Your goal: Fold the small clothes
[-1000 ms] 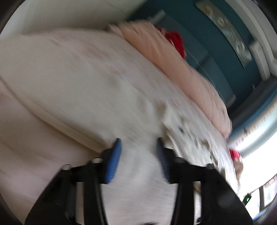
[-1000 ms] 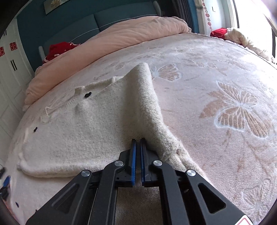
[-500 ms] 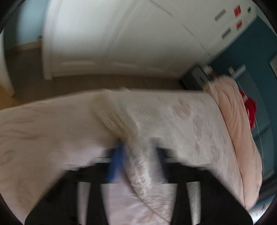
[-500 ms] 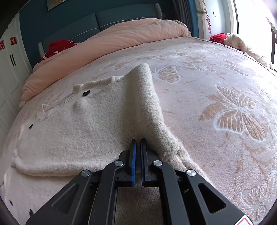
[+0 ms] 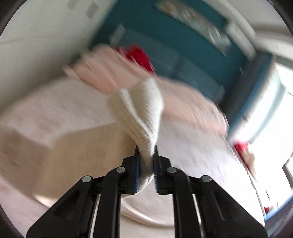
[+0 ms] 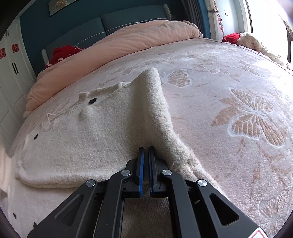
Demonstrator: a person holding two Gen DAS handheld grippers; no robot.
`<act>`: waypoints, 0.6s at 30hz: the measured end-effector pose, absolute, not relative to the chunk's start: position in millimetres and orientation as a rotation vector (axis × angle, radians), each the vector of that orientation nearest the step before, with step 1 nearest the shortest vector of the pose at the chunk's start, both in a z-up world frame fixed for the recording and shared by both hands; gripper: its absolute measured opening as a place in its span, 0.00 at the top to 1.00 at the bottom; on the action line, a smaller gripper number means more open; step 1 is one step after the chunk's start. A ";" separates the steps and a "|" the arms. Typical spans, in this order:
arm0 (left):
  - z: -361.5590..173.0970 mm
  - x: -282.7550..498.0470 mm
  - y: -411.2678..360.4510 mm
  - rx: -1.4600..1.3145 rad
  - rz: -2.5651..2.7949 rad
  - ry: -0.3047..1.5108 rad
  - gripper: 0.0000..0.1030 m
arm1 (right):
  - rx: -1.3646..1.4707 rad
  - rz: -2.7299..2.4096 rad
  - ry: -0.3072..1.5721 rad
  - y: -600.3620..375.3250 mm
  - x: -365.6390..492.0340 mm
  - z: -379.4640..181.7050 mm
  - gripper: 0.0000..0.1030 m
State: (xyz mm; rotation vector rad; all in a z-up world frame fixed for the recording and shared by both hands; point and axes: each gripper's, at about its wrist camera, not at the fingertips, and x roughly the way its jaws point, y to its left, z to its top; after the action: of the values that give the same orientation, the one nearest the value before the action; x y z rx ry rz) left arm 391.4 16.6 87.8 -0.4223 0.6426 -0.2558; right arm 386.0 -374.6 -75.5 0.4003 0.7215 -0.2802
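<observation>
A cream knit sweater (image 6: 91,137) with small black buttons (image 6: 92,100) lies spread on the bed. My right gripper (image 6: 146,148) is shut on its near right edge, and the pinch lifts a ridge of fabric that runs away from the jaws. In the blurred left wrist view, my left gripper (image 5: 146,148) pinches a ribbed part of the same sweater (image 5: 141,109), which stands up in a fold above the pads. Its jaws are opening slightly, with the knit still pressed between them. Neither gripper shows in the other's view.
The bed wears a pale pink cover with butterfly patterns (image 6: 238,91). A pink duvet (image 6: 128,42) and a red cushion (image 6: 62,53) lie against the teal headboard (image 6: 128,16). White wardrobe doors (image 6: 11,64) stand left; bundled clothes (image 6: 256,44) lie by the window.
My left gripper went from open over the bed to shut on a fold of the sweater, swinging sharply. The right gripper kept still; the sweater's left side shifted slightly.
</observation>
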 end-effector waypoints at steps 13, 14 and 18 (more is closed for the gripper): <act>-44.7 312.5 50.9 -0.737 -0.087 0.822 0.31 | 0.478 -0.229 0.622 -383.6 363.8 -49.5 0.61; -42.3 315.1 72.0 -0.755 -0.059 0.800 0.30 | 0.465 -0.218 0.596 -377.8 360.0 -40.7 0.41; -52.2 337.3 130.4 -0.895 0.011 0.803 0.29 | 0.533 0.008 0.635 -344.1 383.1 -20.1 0.31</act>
State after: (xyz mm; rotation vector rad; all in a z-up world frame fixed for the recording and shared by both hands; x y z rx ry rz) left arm 337.3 130.4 -52.2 -0.8948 0.8031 0.0106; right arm 383.1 -344.1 -20.1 0.5327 0.6354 0.0079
